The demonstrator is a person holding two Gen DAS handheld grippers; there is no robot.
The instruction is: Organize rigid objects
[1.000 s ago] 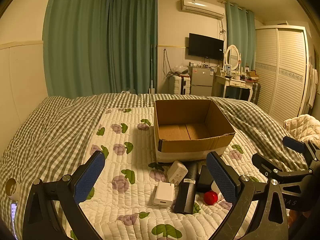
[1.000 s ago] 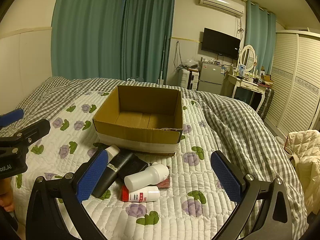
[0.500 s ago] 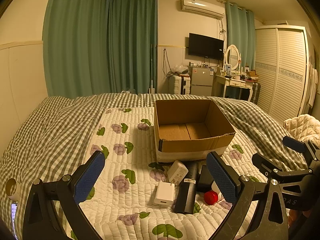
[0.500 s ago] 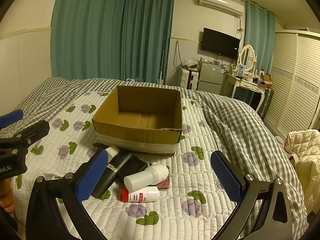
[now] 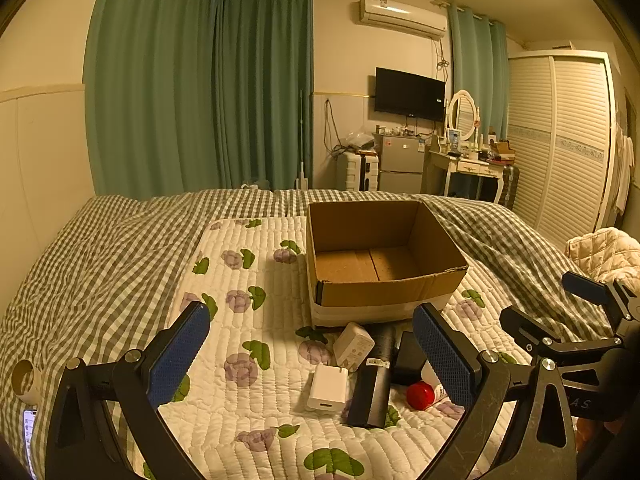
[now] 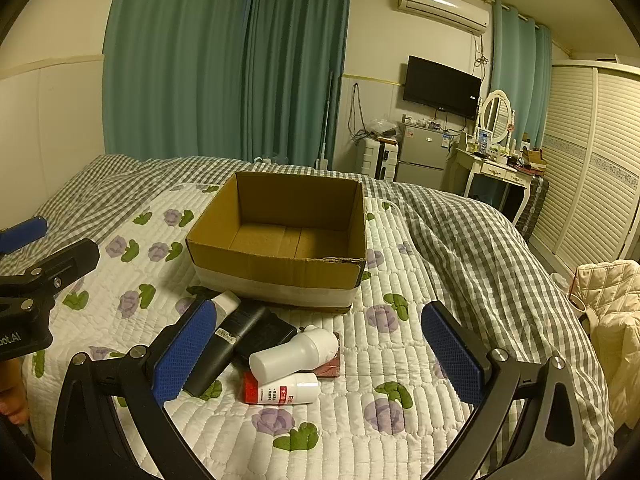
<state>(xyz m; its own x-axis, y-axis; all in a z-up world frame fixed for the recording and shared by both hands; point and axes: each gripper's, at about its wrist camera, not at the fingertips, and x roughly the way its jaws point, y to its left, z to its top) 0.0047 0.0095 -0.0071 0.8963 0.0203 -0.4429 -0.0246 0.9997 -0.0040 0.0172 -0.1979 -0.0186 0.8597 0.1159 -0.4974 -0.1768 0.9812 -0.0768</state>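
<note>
An empty brown cardboard box [image 5: 384, 280] [image 6: 280, 268] stands on the quilted floral mat. In front of it lies a small pile: two white chargers [image 5: 328, 388] [image 5: 354, 346], a long black cylinder [image 5: 372, 380] [image 6: 224, 352], a flat black block [image 5: 408, 358] [image 6: 268, 336], a white bottle [image 6: 294, 356] and a red-capped white bottle [image 6: 280, 390] [image 5: 420, 395]. My left gripper [image 5: 312, 352] is open above the pile. My right gripper [image 6: 316, 354] is open above the bottles. Both are empty.
The mat [image 5: 248, 272] lies on a grey checked duvet [image 5: 100, 256] [image 6: 472, 232]. A cream quilted jacket [image 6: 608, 300] sits off the bed's right side. A dressing table [image 6: 496, 168], fridge and wardrobe stand far behind.
</note>
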